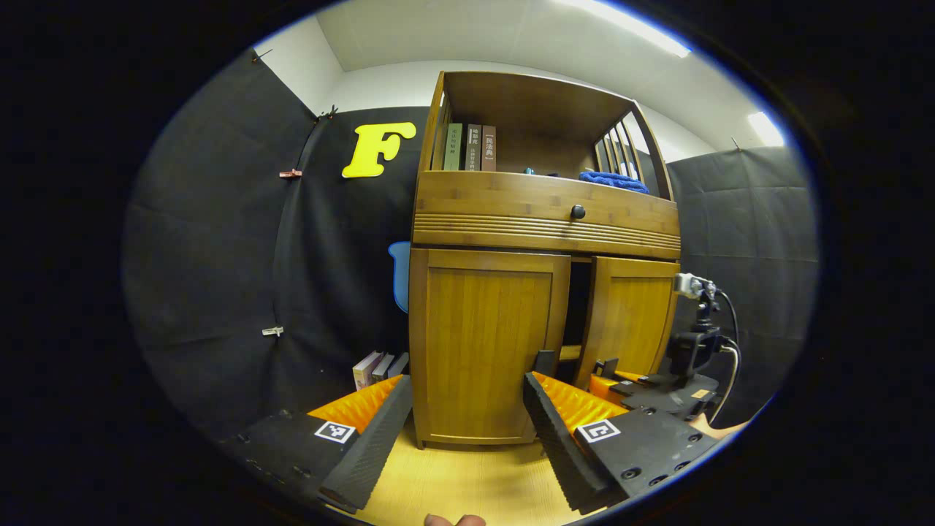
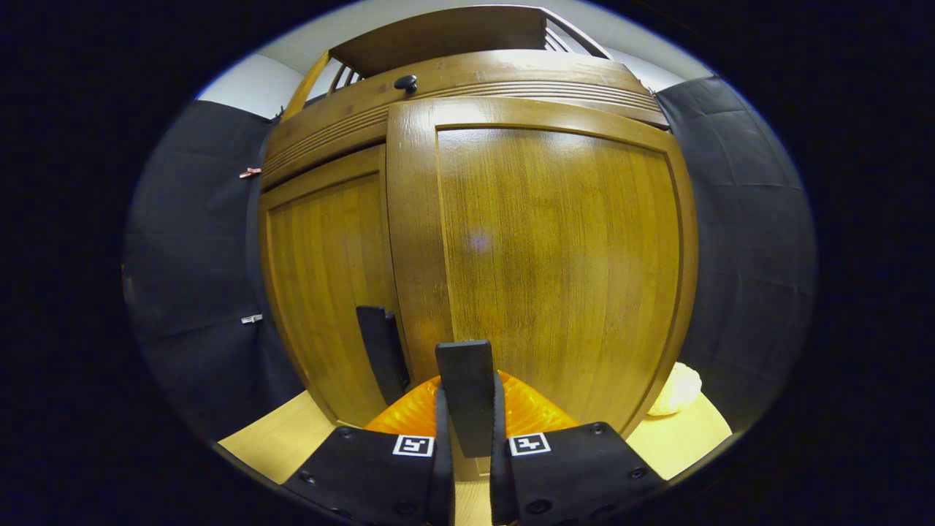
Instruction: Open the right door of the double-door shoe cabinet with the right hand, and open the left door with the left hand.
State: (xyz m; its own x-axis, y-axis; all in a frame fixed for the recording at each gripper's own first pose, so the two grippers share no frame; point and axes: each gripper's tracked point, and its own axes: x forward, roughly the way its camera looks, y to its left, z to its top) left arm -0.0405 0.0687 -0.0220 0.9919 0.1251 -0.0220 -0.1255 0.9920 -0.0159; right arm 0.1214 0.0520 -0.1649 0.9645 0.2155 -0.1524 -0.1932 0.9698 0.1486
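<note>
Two doors ahead of me. My left hand-held gripper (image 1: 467, 409) sits spread wide, the left door (image 1: 488, 343) straight ahead between its fingers, apparently flush with the frame. The right door (image 1: 632, 318) stands ajar, a dark gap beside it. My right hand-held gripper (image 2: 467, 427) has its fingers nearly together, seemingly pinching that door's (image 2: 555, 256) edge low down. The drawer knob (image 1: 578, 212) sits above.

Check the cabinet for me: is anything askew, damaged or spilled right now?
Nothing looks damaged or spilled. The right door stands ajar with a dark gap beside the closed left door, which fits the job. The right gripper is at the right door's edge; the left gripper is open.
</note>
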